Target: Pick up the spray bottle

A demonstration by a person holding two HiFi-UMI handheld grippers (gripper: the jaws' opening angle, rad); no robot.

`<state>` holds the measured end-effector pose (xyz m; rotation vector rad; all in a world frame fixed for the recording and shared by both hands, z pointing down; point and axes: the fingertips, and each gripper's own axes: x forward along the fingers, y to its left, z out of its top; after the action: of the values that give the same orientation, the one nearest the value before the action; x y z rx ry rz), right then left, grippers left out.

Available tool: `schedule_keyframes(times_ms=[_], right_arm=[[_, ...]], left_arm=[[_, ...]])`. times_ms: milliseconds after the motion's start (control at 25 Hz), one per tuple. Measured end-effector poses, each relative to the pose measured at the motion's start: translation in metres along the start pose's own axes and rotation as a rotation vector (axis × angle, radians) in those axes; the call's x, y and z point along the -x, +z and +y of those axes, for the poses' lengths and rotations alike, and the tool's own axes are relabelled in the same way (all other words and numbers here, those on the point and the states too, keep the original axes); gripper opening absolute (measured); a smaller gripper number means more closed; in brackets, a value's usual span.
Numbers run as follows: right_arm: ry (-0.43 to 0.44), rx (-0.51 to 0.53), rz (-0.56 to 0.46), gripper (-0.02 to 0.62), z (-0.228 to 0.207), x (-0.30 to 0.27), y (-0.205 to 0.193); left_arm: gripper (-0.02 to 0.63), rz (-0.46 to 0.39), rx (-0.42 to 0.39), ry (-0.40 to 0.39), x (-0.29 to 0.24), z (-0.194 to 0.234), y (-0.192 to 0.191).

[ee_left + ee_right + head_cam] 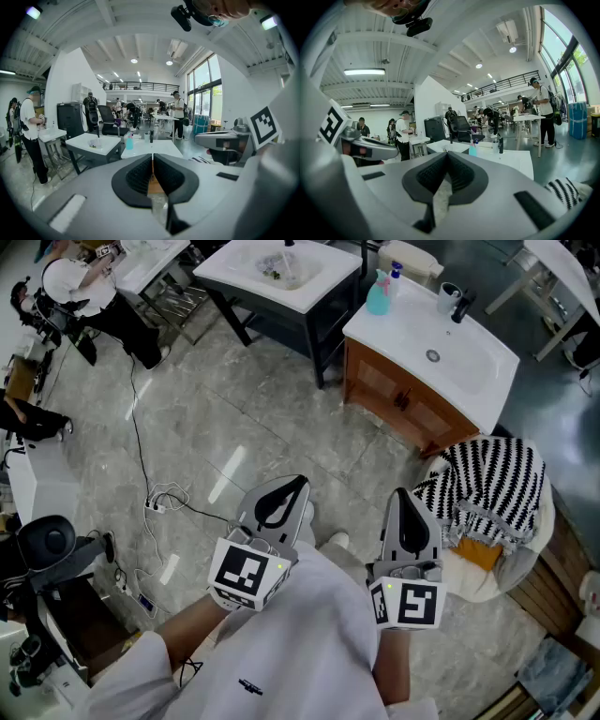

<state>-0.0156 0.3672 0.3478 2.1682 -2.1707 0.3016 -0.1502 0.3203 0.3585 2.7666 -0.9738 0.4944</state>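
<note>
Plainly risks toppling the spray bottle [378, 294], upright on the far corner of the vanity counter [398, 329], by arriving with left gripper [292, 488] and right gripper [405, 501] both pressed together, empty, well short of that counter, and never spreading in time.

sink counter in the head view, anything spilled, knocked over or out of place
Nothing stands out there: the spray bottle and cup stand upright on the counter, no spill. Beyond it, a cable lies loose on the floor and a striped blanket sits bunched nearby.
</note>
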Motion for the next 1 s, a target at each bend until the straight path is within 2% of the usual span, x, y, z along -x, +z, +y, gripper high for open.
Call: schedule_keyframes(times_ms=[240, 400, 680, 1000], right_arm=[[-0.004, -0.002, 0.009, 0.005, 0.016, 0.029, 0.002], [-0.024, -0.038, 0.005, 0.006, 0.021, 0.034, -0.002], [-0.051, -0.003, 0.017, 0.006, 0.042, 0.001, -0.002], [-0.063, 0.022, 0.044, 0.006, 0.075, -0.061, -0.005]], left_arm=[[0.012, -0.012, 0.023, -0.050, 0.019, -0.025, -0.003], [0.012, -0.029, 0.038, -0.061, 0.027, -0.021, -0.002], [0.012, -0.049, 0.067, -0.064, 0.027, 0.024, 0.002], [0.012, -0.068, 0.076, -0.076, 0.016, 0.096, 0.007]])
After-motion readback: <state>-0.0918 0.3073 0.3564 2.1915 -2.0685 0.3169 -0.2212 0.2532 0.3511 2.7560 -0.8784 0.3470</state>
